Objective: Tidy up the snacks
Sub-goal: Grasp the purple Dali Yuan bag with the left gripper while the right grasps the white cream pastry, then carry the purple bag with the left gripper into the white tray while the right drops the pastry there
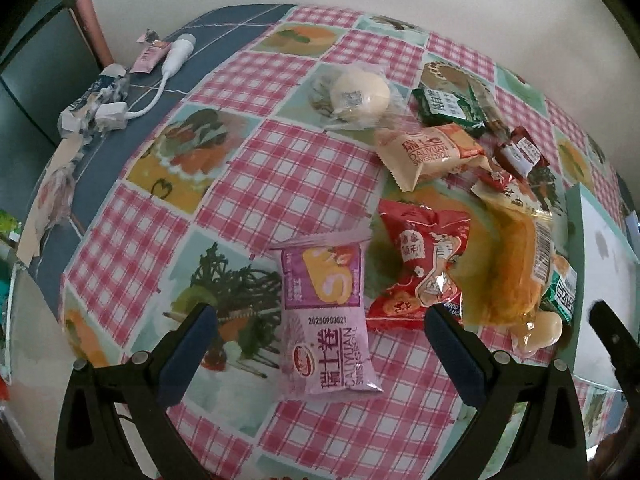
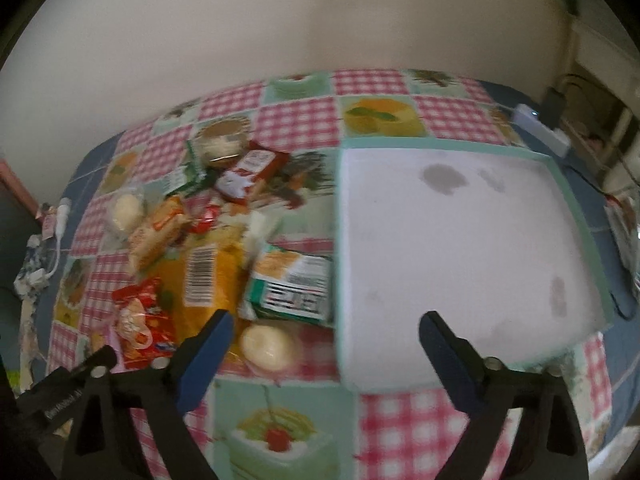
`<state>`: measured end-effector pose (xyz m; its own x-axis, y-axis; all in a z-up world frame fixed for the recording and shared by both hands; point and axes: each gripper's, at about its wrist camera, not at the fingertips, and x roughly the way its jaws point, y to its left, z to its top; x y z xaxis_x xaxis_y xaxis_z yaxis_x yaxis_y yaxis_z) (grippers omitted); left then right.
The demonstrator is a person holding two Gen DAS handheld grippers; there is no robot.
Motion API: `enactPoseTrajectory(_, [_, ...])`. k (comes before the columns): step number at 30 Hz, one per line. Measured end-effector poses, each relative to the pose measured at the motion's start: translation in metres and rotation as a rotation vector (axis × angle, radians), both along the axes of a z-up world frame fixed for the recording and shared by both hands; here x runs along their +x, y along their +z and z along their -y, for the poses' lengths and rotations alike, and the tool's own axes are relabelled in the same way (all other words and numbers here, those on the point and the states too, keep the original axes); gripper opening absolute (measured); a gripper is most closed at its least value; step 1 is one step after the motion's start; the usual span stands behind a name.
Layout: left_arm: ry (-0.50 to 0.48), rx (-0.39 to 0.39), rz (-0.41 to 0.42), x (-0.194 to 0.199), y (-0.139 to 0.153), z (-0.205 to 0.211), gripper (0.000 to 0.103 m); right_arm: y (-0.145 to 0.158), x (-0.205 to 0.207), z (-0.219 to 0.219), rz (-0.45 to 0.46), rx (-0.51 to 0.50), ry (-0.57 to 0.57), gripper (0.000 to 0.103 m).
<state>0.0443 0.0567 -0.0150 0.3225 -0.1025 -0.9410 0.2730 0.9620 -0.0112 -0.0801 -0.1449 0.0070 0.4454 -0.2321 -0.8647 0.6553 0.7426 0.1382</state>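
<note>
Nothing was sorted yet: the tray (image 2: 460,240) sat empty, snacks (image 2: 208,256) piled just beside it, pink roll (image 1: 326,320) lay between the wide-open left gripper (image 1: 320,316), right gripper (image 2: 326,334) wide and empty.

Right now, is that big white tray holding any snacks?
Empty. The tray shows only bare white floor with faint stains; the snack pile lies beside it.

Soft, even indoor light and faint shadows reach my screens; my left wrist view is sharp, my right smeared by motion blur, both bowed by fisheye with dark vignetted corners.
</note>
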Motion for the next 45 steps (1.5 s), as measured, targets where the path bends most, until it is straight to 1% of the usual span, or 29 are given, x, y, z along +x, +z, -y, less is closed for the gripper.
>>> enactPoseTrajectory(2, [-0.002,-0.006,-0.016,0.002,-0.003,-0.002,0.103,-0.005,0.009,-0.003,-0.003,0.030,0.030,0.086])
enactPoseTrajectory(7, [-0.009,0.004,-0.055,0.003,-0.014,-0.001,0.103,-0.012,0.018,-0.013,-0.009,0.078,0.093,0.072])
enactPoseTrajectory(11, [0.004,-0.006,-0.073,0.006,-0.018,-0.005,0.101,-0.019,0.020,-0.016,-0.014,0.118,0.123,0.055])
enactPoseTrajectory(12, [0.011,-0.012,-0.084,0.007,-0.021,-0.006,0.099,-0.021,0.020,-0.017,-0.018,0.130,0.130,0.053])
enactPoseTrajectory(14, [0.024,-0.019,-0.105,0.010,-0.025,-0.010,0.089,-0.026,0.022,-0.019,-0.034,0.145,0.141,0.049])
enactPoseTrajectory(15, [0.029,-0.023,-0.115,0.013,-0.029,-0.013,0.087,-0.029,0.024,-0.020,-0.045,0.147,0.146,0.046])
enactPoseTrajectory(17, [0.041,-0.035,-0.138,0.016,-0.034,-0.017,0.078,-0.034,0.025,-0.021,-0.061,0.154,0.153,0.041])
enactPoseTrajectory(20, [0.051,-0.052,-0.159,0.019,-0.040,-0.022,0.071,-0.042,0.027,-0.021,-0.083,0.164,0.155,0.035])
enactPoseTrajectory(22, [0.053,-0.051,-0.154,0.020,-0.042,-0.023,0.069,-0.045,0.028,-0.021,-0.085,0.168,0.153,0.034])
enactPoseTrajectory(25, [0.050,-0.042,-0.148,0.023,-0.044,-0.025,0.069,-0.046,0.029,-0.023,-0.079,0.158,0.161,0.034])
enactPoseTrajectory(26, [0.048,-0.039,-0.146,0.023,-0.045,-0.026,0.066,-0.046,0.029,-0.024,-0.081,0.154,0.163,0.034])
enactPoseTrajectory(27, [0.048,-0.042,-0.143,0.024,-0.045,-0.024,0.061,-0.046,0.030,-0.025,-0.084,0.149,0.165,0.034])
enactPoseTrajectory(28, [0.048,-0.052,-0.141,0.019,-0.039,-0.019,0.048,-0.046,0.030,-0.026,-0.084,0.148,0.165,0.034])
enactPoseTrajectory(29, [0.053,-0.058,-0.134,0.019,-0.038,-0.021,0.045,-0.046,0.030,-0.026,-0.082,0.151,0.162,0.033])
enactPoseTrajectory(33, [0.069,-0.070,-0.128,0.016,-0.036,-0.023,0.044,-0.042,0.029,-0.022,-0.072,0.162,0.158,0.033])
enactPoseTrajectory(38, [0.092,-0.068,-0.088,0.014,-0.028,-0.029,0.043,-0.029,0.024,-0.018,-0.045,0.164,0.153,0.033])
enactPoseTrajectory(40, [0.095,-0.060,-0.068,0.009,-0.021,-0.029,0.043,-0.022,0.021,-0.016,-0.025,0.169,0.152,0.033])
enactPoseTrajectory(42, [0.091,-0.051,-0.034,0.009,-0.007,-0.029,0.043,-0.016,0.018,-0.013,-0.008,0.173,0.147,0.033])
enactPoseTrajectory(45, [0.059,-0.041,0.007,0.002,0.011,-0.017,0.043,-0.006,0.013,-0.008,0.019,0.169,0.126,0.033])
